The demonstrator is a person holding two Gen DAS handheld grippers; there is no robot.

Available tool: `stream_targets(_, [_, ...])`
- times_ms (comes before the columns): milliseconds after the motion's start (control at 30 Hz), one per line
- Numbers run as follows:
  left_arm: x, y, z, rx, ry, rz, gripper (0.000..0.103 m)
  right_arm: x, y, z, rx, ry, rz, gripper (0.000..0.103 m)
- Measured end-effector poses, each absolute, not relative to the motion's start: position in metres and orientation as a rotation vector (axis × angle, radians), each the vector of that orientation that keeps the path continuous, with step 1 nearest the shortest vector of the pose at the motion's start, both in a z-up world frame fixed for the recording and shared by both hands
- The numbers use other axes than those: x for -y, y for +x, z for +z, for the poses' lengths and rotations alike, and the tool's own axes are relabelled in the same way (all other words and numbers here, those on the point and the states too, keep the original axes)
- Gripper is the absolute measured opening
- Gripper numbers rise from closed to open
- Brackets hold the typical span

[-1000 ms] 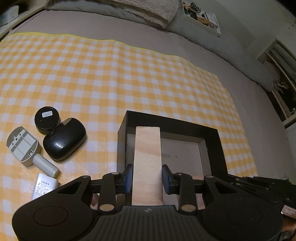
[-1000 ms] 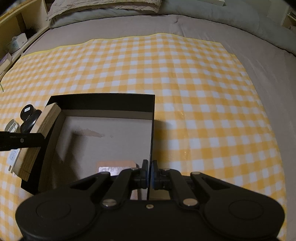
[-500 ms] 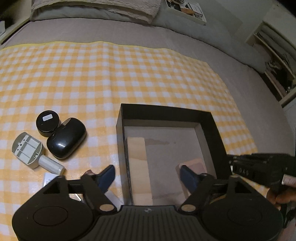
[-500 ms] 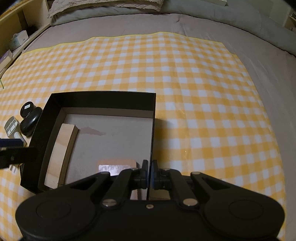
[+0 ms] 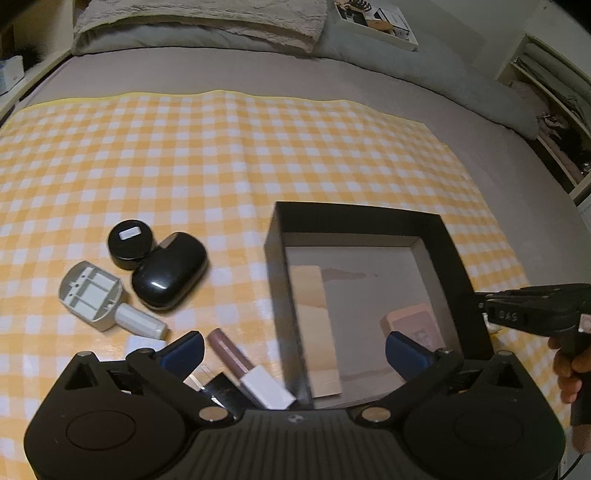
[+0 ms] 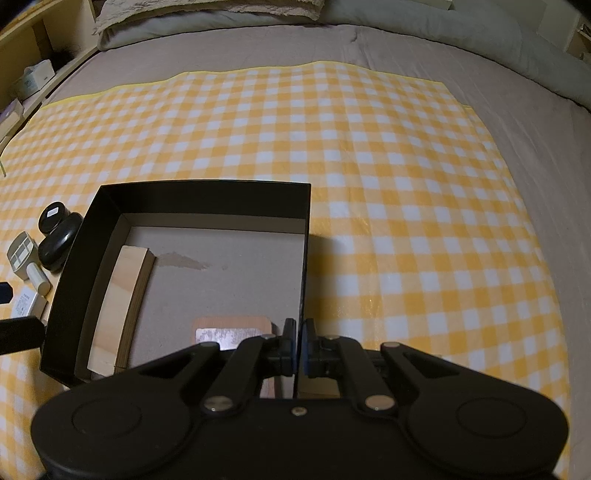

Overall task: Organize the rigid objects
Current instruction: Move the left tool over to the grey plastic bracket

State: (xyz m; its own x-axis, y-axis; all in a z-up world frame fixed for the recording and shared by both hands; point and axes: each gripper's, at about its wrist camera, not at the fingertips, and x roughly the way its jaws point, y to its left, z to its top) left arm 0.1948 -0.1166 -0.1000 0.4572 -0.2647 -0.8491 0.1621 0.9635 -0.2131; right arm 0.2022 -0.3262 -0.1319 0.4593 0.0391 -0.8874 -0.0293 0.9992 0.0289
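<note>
left claw (image 5: 293, 349): jaws spread wide, holding nothing; blue-padded fingers straddle the near left wall of the box, one finger outside it over the cloth, the other over the box interior.
right claw (image 6: 298, 345): jaws pinched together on the thin right wall of the box near its front corner; seen from the left wrist view as a dark body (image 5: 532, 308) at the box's right side, a hand (image 5: 570, 369) behind it.
box (image 6: 199, 201): black, square, open-topped, low walls, grey matte card floor with a faint stain; sits on the checked cloth.
box contents: wooden block (image 5: 316, 325), pale, long, flat, lying along the left wall; a pinkish flat rectangular item (image 6: 231, 328) with a silvery patch, near the front right, partly hidden by the claw.
near items outside box, left: mauve tube with white cap (image 5: 247, 371), lying just beside the box's front left corner; small white labelled packet (image 6: 27, 304).
further left: grey plastic bracket with white cylindrical stem (image 5: 103, 301); glossy black oval case (image 5: 170, 275), touching a round black jar with white label (image 5: 130, 243).
cloth (image 5: 221, 155): yellow and white gingham, smooth, slightly creased.
bed (image 5: 240, 75): grey sheet beneath the cloth; textured cream pillow (image 5: 207, 14) at the far end.
</note>
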Motion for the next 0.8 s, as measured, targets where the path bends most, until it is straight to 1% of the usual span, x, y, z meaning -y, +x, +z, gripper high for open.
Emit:
stream_targets(267, [0.090, 0.195, -0.101, -1.025, -0.007, -0.198, 0.103, 0.327, 0.203, -0.132, -1.095, 0.016, 0.042, 0.004])
stream_targets(533, [0.048, 0.209, -0.111, -1.003, 0.049, -0.128, 0.103, 0.327, 0.205, -0.132, -1.094, 0.021, 0.044, 0.005])
stream_targets(800, [0.003, 0.226, -0.119, -1.001, 0.001, -0.057, 0.103, 0.328, 0.205, -0.130, -1.095, 0.015, 0.047, 0.007])
